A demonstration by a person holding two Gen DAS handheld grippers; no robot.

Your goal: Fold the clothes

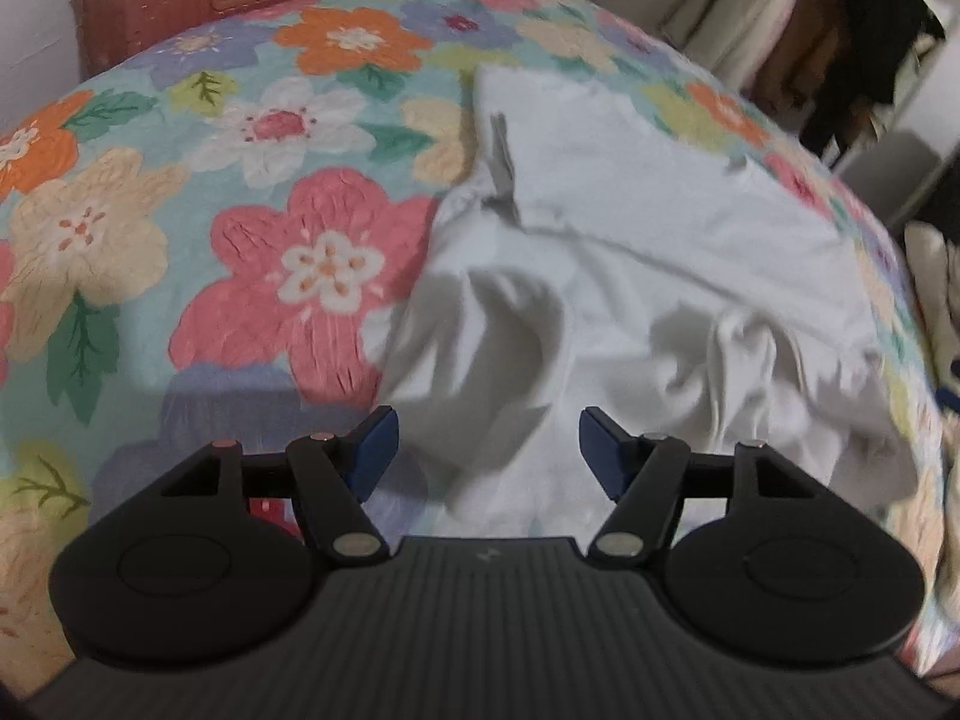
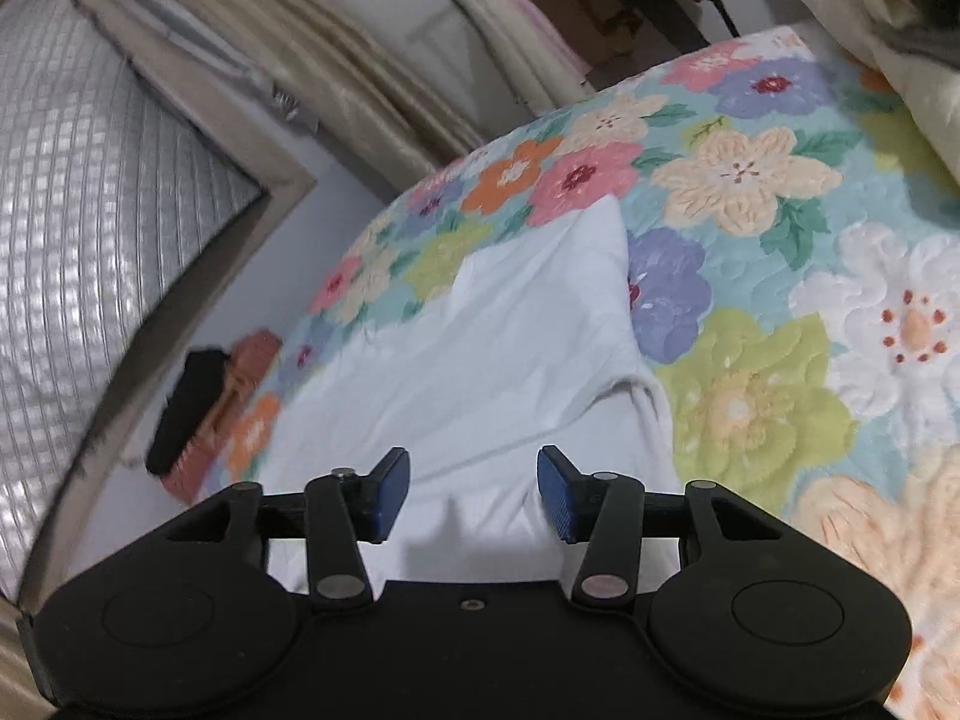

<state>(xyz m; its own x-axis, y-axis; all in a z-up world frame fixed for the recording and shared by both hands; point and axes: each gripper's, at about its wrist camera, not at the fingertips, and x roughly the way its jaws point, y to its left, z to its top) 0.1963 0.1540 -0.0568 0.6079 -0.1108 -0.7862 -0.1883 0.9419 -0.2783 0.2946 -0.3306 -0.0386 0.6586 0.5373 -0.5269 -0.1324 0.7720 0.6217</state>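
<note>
No words readable. White shirt (image 1: 630, 276) on flowery bed (image 1: 180, 192), near part bunched, blurry. Left hand-held gripper (image 1: 489, 450), right hand-held gripper (image 2: 474, 492): both wide, holding nothing.

Near edge of white garment (image 1: 630, 276) hidden behind left gripper (image 1: 487, 453) body. Suitcase (image 1: 198, 0) cropped by top frame edge. Hanging clothes (image 2: 540, 18) and window blind (image 2: 78, 228) motion-blurred, detail unreadable.
</note>
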